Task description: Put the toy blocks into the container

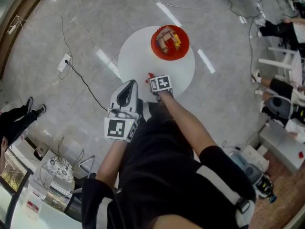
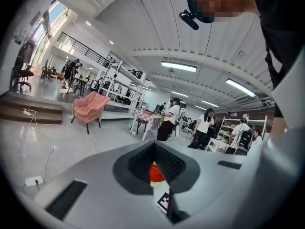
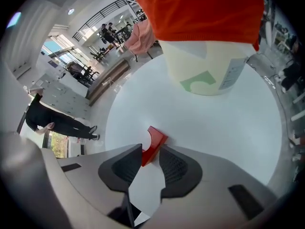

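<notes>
- While the left gripper idles close to the body, jaws together and empty, it offers no backup.
- Right gripper stands wide, with the red arch block between its tips on the white table; a shallow bite may pop it loose.
- Red container sits beyond, partly filled; a block released short of it could strike the rim.

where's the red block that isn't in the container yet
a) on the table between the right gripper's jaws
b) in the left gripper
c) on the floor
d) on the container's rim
a: the right gripper view shows the red block lying on the table, with the right gripper set around it, one jaw on each side.
</notes>
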